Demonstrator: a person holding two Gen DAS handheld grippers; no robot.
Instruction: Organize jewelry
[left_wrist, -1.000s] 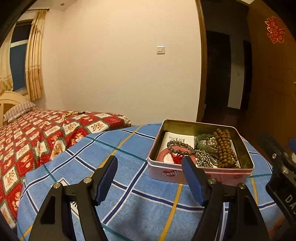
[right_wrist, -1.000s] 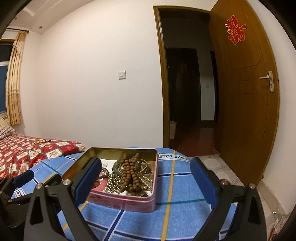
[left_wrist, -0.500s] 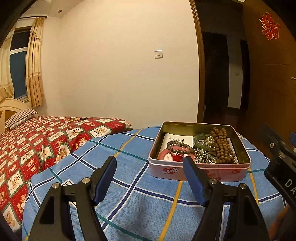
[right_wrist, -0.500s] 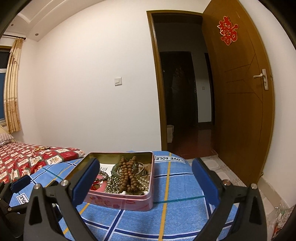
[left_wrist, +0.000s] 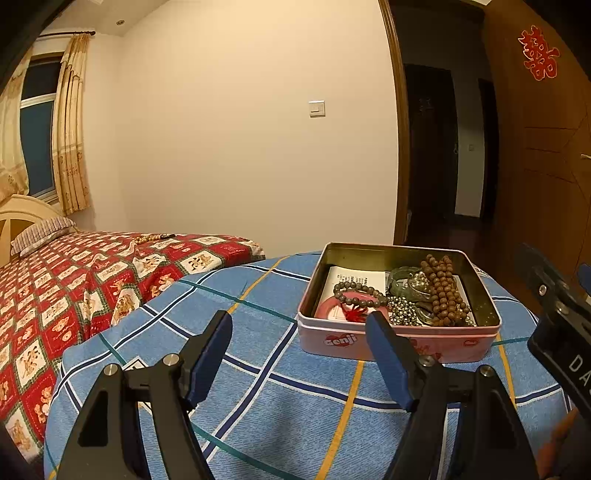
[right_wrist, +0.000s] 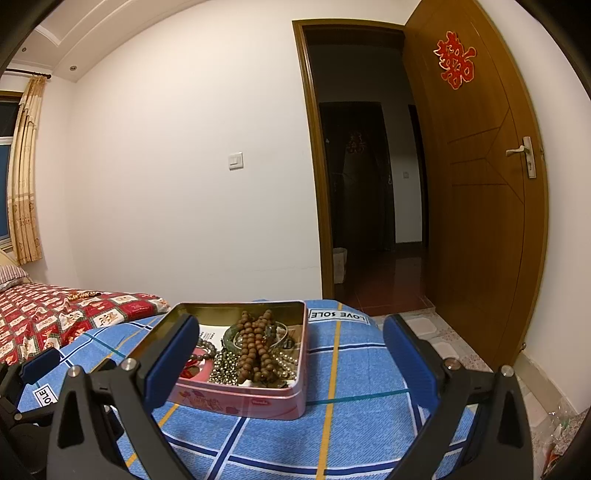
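Note:
A pink open tin (left_wrist: 399, 343) (right_wrist: 258, 400) stands on a blue checked cloth (left_wrist: 258, 387) (right_wrist: 351, 424). Inside it lie a brown wooden bead string (left_wrist: 443, 291) (right_wrist: 255, 343), a dark bead bracelet (left_wrist: 360, 293), silver beads (left_wrist: 404, 314) and a green bangle (left_wrist: 397, 277). My left gripper (left_wrist: 299, 339) is open and empty, short of the tin's near left corner. My right gripper (right_wrist: 288, 343) is open and empty, its left finger in front of the tin's left side. The left gripper also shows in the right wrist view (right_wrist: 40, 365).
A bed with a red patterned cover (left_wrist: 66, 280) lies to the left, with a bead string (left_wrist: 151, 238) on it. An open wooden door (right_wrist: 476, 184) and dark doorway (right_wrist: 365, 184) are behind the tin. The right gripper's body shows at the left view's right edge (left_wrist: 554, 314).
Both grippers have drawn back and risen slightly from the tin; the tin looks a little smaller and farther. Both stay open and empty.

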